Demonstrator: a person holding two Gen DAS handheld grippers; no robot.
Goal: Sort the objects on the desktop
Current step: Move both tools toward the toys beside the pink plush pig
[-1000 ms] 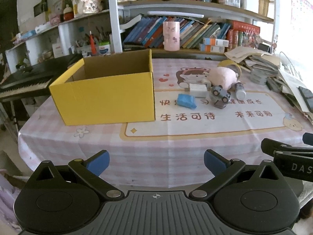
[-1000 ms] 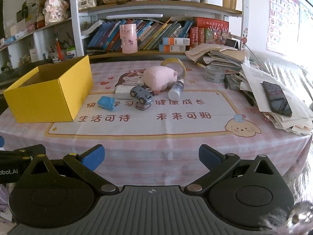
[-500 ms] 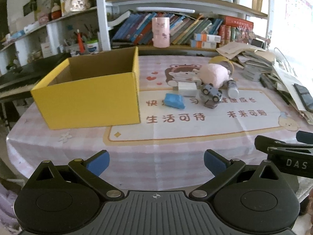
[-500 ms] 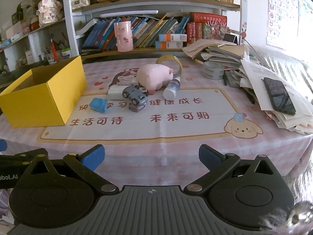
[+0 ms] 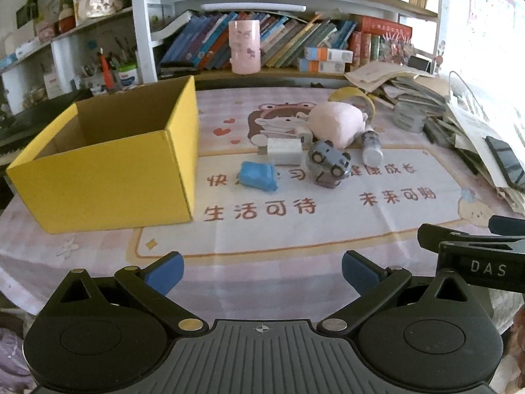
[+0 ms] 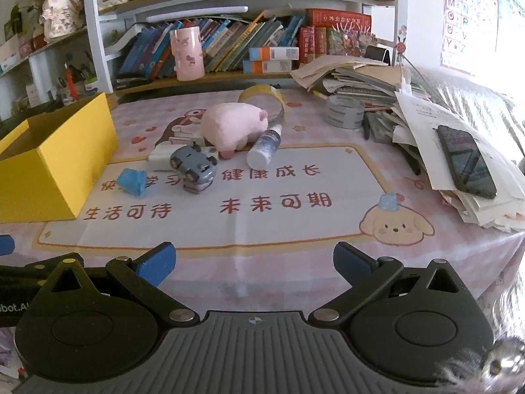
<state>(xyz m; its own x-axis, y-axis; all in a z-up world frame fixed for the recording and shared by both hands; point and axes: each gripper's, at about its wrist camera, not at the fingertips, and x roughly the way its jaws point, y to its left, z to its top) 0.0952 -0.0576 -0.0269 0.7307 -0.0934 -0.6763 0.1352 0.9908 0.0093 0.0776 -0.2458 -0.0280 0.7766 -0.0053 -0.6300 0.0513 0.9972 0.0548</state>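
An open yellow cardboard box (image 5: pixel 108 167) (image 6: pixel 49 164) stands at the table's left. To its right lies a cluster: a blue block (image 5: pixel 257 175) (image 6: pixel 131 180), a grey toy car (image 5: pixel 326 161) (image 6: pixel 193 165), a white box (image 5: pixel 283 149), a pink plush pig (image 5: pixel 338 123) (image 6: pixel 233 128), a small spray bottle (image 5: pixel 370 146) (image 6: pixel 265 146) and a yellow tape roll (image 6: pixel 262 100). My left gripper (image 5: pixel 261 272) and right gripper (image 6: pixel 252 259) both hang open and empty over the table's near edge, well short of the cluster.
Stacked papers and books (image 6: pixel 361 82), a grey tape roll (image 6: pixel 344 113) and a black phone (image 6: pixel 466 161) crowd the right side. A bookshelf with a pink cup (image 5: pixel 244 47) runs behind the table. The right gripper's body (image 5: pixel 472 256) shows at the left view's right edge.
Both grippers have moved forward toward the table, so the box and the cluster look larger and nearer. Both stay open. Nothing on the table has moved.
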